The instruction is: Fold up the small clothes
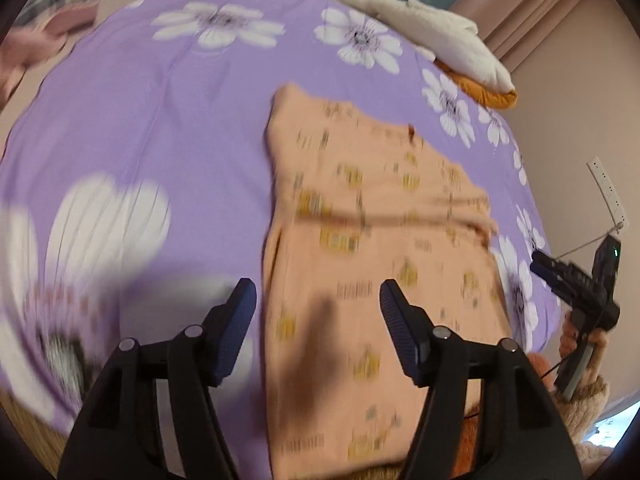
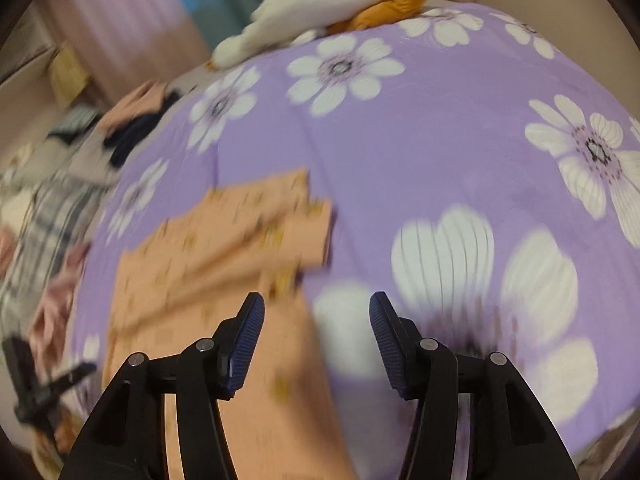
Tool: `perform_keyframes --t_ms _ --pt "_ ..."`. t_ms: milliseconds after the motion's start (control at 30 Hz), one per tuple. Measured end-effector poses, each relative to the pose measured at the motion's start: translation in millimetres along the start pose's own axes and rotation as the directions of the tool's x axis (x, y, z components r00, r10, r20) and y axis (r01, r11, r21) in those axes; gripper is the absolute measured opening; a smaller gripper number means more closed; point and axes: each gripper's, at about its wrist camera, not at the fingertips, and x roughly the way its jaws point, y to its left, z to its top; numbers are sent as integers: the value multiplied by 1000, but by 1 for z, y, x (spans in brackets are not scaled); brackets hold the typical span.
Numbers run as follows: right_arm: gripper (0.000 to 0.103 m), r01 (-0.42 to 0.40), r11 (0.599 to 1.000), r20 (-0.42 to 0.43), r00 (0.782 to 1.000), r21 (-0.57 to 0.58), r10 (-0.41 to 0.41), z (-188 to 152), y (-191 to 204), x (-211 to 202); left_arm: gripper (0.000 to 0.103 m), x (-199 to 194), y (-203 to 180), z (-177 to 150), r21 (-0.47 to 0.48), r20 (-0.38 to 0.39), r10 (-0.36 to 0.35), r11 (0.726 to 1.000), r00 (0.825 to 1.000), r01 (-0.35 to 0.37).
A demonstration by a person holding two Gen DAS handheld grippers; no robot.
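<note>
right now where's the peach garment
The peach garment lies flat on the purple flowered bedspread, below the white and orange plush toy; in the right wrist view it sits left of centre.

Left gripper, right gripper agape.

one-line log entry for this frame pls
left claw: open, empty | right claw: open, empty | peach garment: flat on purple bedspread, part-folded

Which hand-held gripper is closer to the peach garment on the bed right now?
Left. The left hand-held gripper hangs open directly over the peach garment. The right hand-held gripper, also open, sits off its edge, mostly over the purple floral bedspread.
</note>
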Motion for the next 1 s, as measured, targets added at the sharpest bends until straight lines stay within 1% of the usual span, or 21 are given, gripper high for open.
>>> perform_keyframes --t_ms 67,167,267,433,500,533,567,600,633,700,733,767,800,867,900,1000 --pt "55 -30 1000 -42 999 -7 30 -27 -3 -6 63 -1 0 -18 -9 -35 -8 1000 999 8" --pt "55 -72 997 -123 990 33 75 -66 -14 -8 62 -5 -1 -40 -14 -59 -2 1000 998 1" --pt "55 -71 997 -148 986 35 75 -90 -17 -11 62 -4 -1 -57 -39 -83 -13 999 996 9" --pt "55 -113 993 -157 980 47 119 -100 -17 -15 62 -3 -1 -68 -68 -85 -45 997 995 40" --pt "55 -114 993 -152 981 34 117 -103 -16 -13 61 1 0 -69 -108 -95 -102 990 990 92" --pt "55 -114 993 -151 982 24 117 -105 -14 -11 56 4 3 -70 -137 -97 -146 982 985 132" --pt "54 -119 993 -152 981 10 119 -105 -10 -9 49 7 3 -71 -147 -96 -154 979 983 139" --pt "54 -127 992 -155 980 -3 125 -106 -7 -9 39 8 2 -70 -139 -98 -146 981 984 132" --pt "49 -136 991 -160 978 -18 131 -107 -4 -7 34 8 2 -70 -131 -99 -138 984 986 124" --pt "33 -126 991 -162 980 -49 116 -108 2 -4 12 10 5 -70 -165 -101 -155 977 983 137" --pt "28 -121 991 -161 981 -57 111 -107 3 -3 9 14 6 -70 -187 -107 -170 971 980 148" --pt "17 -119 991 -159 981 -54 110 -104 4 -1 8 15 6 -71 -195 -103 -171 969 980 149" --pt "10 -126 991 -161 980 -45 117 -104 3 0 7 13 5 -71 -196 -96 -166 970 981 145" --pt "9 -141 989 -160 978 -38 133 -102 4 -2 6 5 -4 -71 -165 -74 -143 978 987 129" --pt "9 -145 988 -152 979 -44 137 -103 5 -5 6 2 -7 -70 -155 -63 -143 979 988 131" --pt "8 -213 976 -109 972 -37 207 -101 6 -24 5 -21 -17 -69 -133 1 -183 974 983 182"
